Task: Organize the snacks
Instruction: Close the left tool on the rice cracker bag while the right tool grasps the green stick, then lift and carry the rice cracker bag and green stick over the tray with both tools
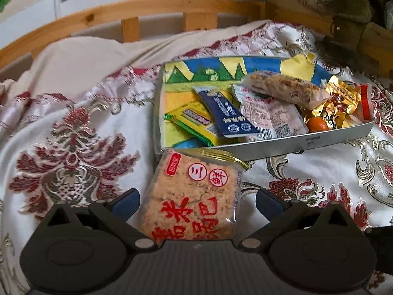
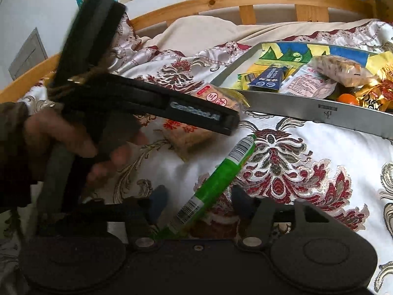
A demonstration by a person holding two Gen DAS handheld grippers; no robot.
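Straddling a rice cracker packet (image 1: pixel 194 196), the left claw (image 1: pixel 196 202) is hanging apart, ready to close. Likewise the right claw (image 2: pixel 196 201) is gaping around a green stick pack (image 2: pixel 216 184). Farther up the bed (image 1: pixel 81 113), the tin tray (image 1: pixel 307 142) is holding gathered snacks.

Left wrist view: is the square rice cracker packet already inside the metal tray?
No. The rice cracker packet lies on the bedspread outside the metal tray, between the open left gripper fingers.
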